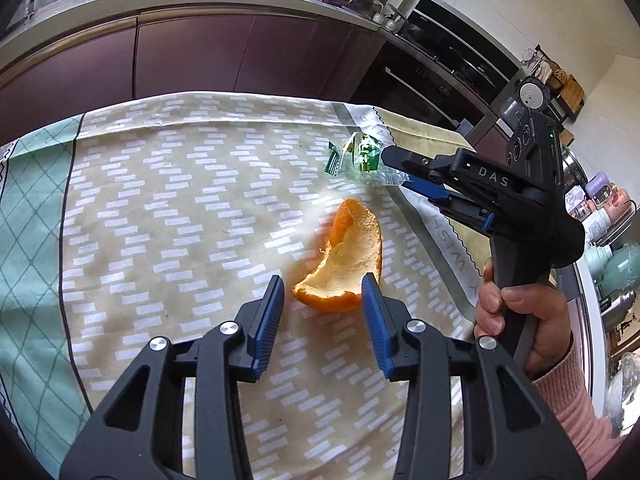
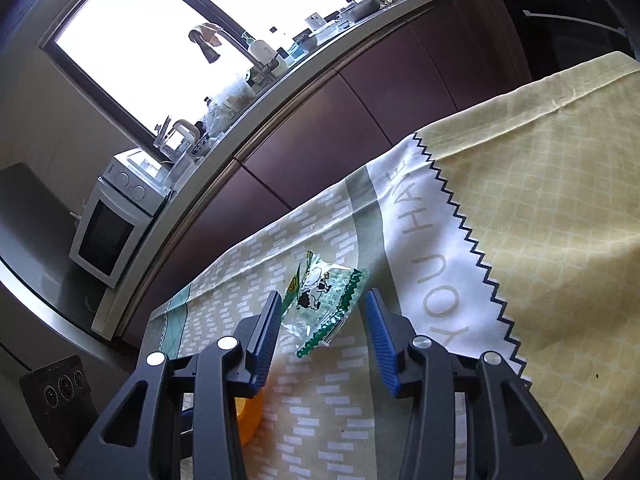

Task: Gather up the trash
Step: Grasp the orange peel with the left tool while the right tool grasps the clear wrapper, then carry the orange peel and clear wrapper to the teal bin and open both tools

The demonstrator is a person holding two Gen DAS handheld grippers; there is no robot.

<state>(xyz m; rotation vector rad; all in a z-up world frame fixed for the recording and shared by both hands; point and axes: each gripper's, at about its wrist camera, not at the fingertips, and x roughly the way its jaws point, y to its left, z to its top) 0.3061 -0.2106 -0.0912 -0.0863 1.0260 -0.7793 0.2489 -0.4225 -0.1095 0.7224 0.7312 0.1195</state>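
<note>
Left fingers (image 1: 323, 285) wide around peel (image 1: 344, 264); right fingers (image 2: 323, 305) wide around wrapper (image 2: 320, 304). Could squash peel, probably skid off slick wrapper.

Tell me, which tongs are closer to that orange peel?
Left. The left tongs are open with the orange peel between their tips. The right tongs are farther off, open around the snack wrapper.
</note>
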